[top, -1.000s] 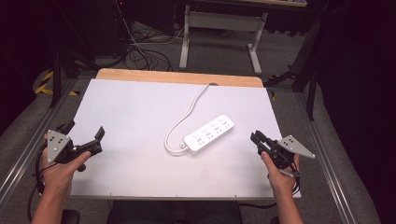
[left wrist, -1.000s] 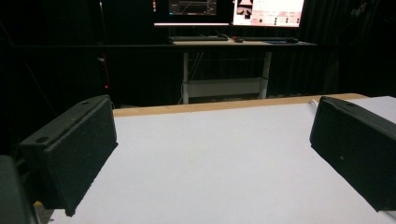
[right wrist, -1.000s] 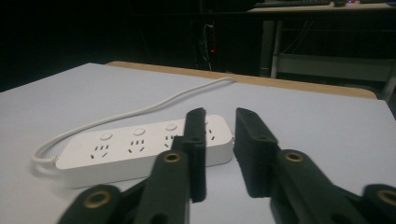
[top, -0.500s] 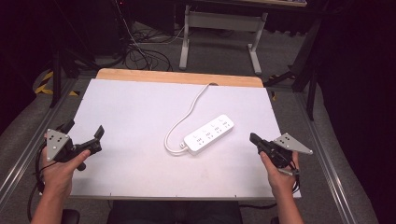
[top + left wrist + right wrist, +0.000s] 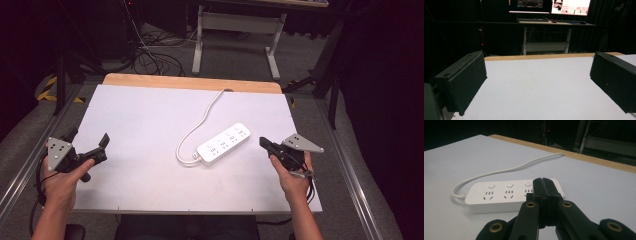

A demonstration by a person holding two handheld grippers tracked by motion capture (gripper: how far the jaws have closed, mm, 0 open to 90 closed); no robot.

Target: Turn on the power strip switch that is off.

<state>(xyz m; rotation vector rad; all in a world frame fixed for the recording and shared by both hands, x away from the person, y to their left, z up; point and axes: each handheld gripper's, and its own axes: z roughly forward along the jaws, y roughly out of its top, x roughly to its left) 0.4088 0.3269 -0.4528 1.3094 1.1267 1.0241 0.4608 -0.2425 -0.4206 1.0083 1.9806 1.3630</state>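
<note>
The white power strip (image 5: 223,144) lies just right of centre frame on my worktop (image 5: 140,120). My right claw (image 5: 265,144) sits pressed closed and empty beside it; my left claw (image 5: 89,145), lower left, gapes wide, empty.

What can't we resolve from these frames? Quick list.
- Power strip: in the right gripper view, the shut right hand-held gripper covers its far end, so the sockets there are hidden.
- Cord: in the high view it runs off the table's far edge; where it ends isn't visible.
- Switch states: the buttons are too small in the high view.
- Monitors: in the left gripper view, cut off by the top edge; text unreadable.
</note>
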